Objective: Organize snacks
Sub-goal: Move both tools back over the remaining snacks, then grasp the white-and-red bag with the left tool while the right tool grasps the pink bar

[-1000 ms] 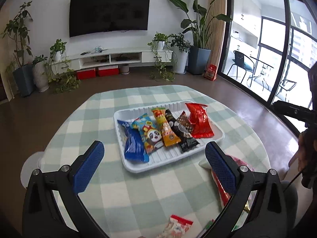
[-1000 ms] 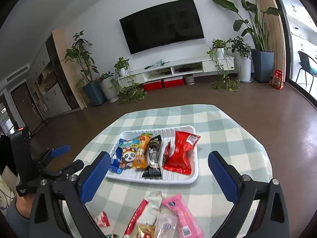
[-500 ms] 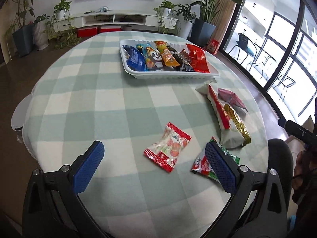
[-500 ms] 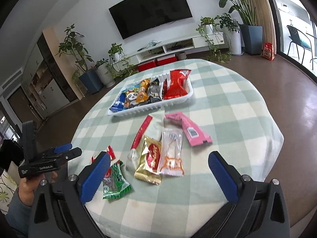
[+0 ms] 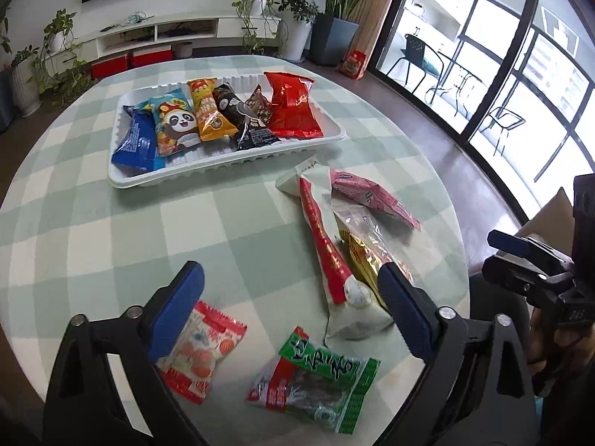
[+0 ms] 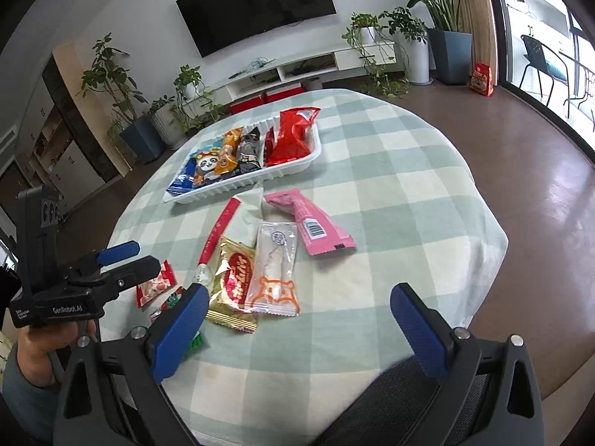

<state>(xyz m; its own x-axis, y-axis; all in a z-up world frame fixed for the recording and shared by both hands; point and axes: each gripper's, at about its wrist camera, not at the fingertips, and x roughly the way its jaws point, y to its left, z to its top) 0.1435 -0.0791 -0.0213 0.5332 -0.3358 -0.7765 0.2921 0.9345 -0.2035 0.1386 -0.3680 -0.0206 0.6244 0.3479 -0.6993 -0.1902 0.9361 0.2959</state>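
A pick-up looks under way. Nearest from the tray, on the left, the left gripper – jaws wide, just been closing, empty – hangs over the red-and-white packet and green packet. Right of these, the right gripper gapes, holding nothing. Next: lower onto one packet, then squeeze.

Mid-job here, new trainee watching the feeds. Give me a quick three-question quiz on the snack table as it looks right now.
1. True or false: the white tray is empty.
2. Which packet lies nearest the left gripper? A) green packet B) pink packet C) red bag
3. Fill in: the right gripper holds ____.

Key: 1 false, it holds six packets. 2 A. 3 nothing; both grippers' jaws stand open, the left's just narrowing slightly.
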